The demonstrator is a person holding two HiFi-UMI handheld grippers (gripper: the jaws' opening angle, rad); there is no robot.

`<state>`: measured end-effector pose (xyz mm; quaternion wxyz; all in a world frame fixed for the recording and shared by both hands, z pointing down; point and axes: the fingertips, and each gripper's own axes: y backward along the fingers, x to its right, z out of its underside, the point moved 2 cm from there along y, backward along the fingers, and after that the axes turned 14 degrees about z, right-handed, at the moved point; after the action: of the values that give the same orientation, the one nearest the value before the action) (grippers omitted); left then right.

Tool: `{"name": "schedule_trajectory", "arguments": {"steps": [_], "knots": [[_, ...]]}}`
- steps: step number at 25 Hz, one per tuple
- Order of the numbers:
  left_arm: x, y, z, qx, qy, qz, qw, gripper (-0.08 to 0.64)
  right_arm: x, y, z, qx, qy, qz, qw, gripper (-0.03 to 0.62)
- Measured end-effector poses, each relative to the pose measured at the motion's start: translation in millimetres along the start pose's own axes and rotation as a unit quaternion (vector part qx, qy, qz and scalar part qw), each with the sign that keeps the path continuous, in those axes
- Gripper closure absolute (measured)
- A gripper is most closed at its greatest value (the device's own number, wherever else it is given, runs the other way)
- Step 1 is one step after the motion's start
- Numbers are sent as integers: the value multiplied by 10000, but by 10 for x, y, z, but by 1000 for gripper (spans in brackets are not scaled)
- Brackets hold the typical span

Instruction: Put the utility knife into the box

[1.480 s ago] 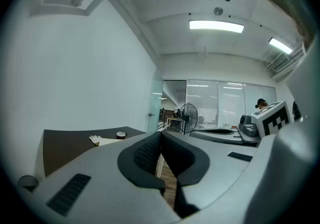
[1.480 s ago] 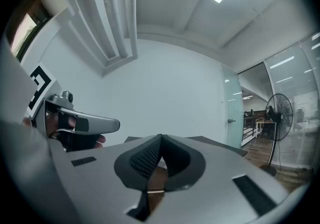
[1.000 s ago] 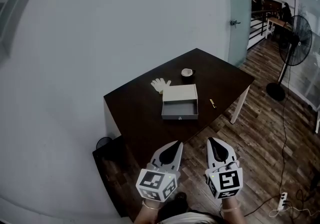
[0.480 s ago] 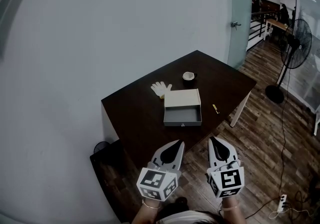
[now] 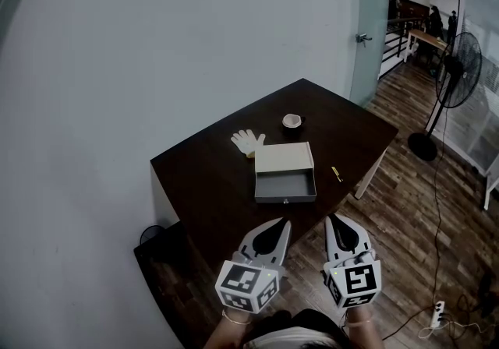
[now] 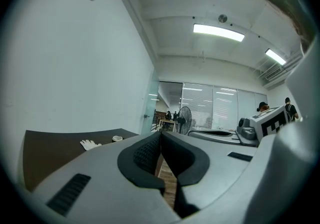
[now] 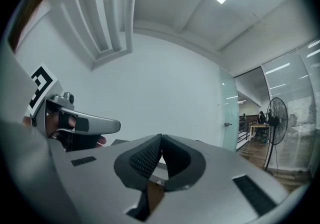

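Observation:
The open grey box (image 5: 285,186), its pale lid (image 5: 284,158) folded back, lies on the dark table (image 5: 203,176). The small yellow utility knife (image 5: 337,174) lies on the table to the right of the box, near the edge. Both grippers hover side by side in front of the table's near corner, well short of box and knife. My left gripper (image 5: 284,222) (image 6: 160,134) is shut and holds nothing. My right gripper (image 5: 330,217) (image 7: 161,137) is also shut and empty.
A white glove (image 5: 248,140) (image 6: 90,144) and a small roll (image 5: 292,121) (image 6: 117,138) lie behind the box. A dark low cabinet (image 5: 168,262) stands left of the table. A standing fan (image 5: 451,79) (image 7: 275,113) and a power strip (image 5: 435,312) are on the wooden floor at right.
Both grippers and the head have moved closer to the table; the box and table sit slightly lower and larger in the head view. The jaws stayed shut.

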<state>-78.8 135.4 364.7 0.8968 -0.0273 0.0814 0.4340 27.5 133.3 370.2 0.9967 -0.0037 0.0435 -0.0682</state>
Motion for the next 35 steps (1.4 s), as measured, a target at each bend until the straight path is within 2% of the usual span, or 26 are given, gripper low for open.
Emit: {"name": "schedule_trajectory", "arguments": {"steps": [14, 25, 35], "knots": [[-315, -432, 87, -45, 134, 168, 9998, 543, 104, -524, 166, -284, -74, -21, 9996, 584], [-708, -1065, 125, -121, 201, 120, 9997, 542, 443, -1235, 376, -502, -127, -170, 9985, 574], [-1037, -1730, 201, -196, 293, 223, 9991, 543, 785, -1910, 573, -725, -131, -231, 9970, 561]]}}
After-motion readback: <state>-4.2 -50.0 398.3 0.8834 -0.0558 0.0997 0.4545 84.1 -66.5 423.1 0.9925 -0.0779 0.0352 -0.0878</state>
